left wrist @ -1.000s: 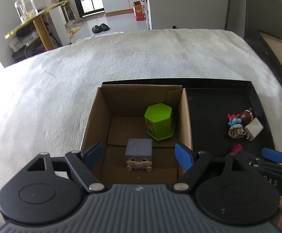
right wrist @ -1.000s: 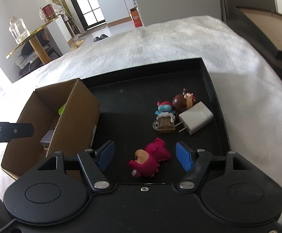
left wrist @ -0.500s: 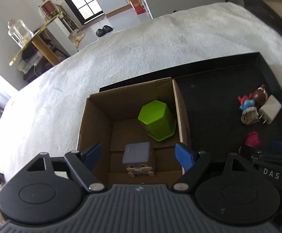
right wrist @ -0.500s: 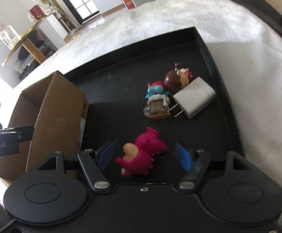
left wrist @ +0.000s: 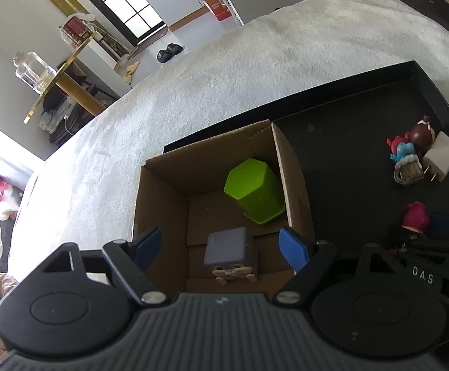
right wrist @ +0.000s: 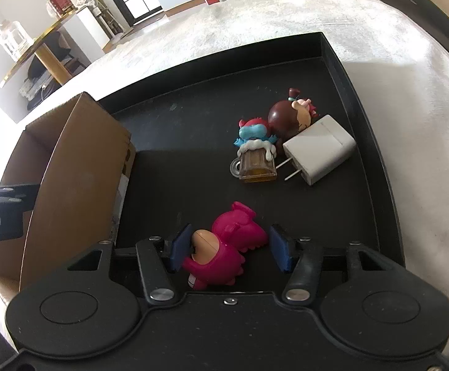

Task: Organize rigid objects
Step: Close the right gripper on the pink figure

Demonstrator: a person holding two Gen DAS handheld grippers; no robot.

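Note:
A pink toy figure (right wrist: 224, 247) lies on the black tray (right wrist: 193, 99) between the blue pads of my right gripper (right wrist: 230, 244), whose jaws are closing. The left pad is at its face; a small gap shows at the right pad. My left gripper (left wrist: 221, 244) hangs open over the cardboard box (left wrist: 289, 167), which holds a green hexagonal container (left wrist: 255, 188) and a grey cube figure (left wrist: 230, 247). In the left wrist view the pink figure (left wrist: 416, 216) is partly hidden behind the right gripper's frame.
Further back on the tray lie a beer-mug figure (right wrist: 256, 160), a brown-headed doll (right wrist: 290, 117) and a white plug adapter (right wrist: 320, 151). The cardboard box (right wrist: 79, 167) stands at the tray's left end. White bedding (left wrist: 255, 71) surrounds the tray.
The right gripper sank toward the tray and its jaws narrowed around the pink figure. The left gripper rolled and shifted over the box, still open.

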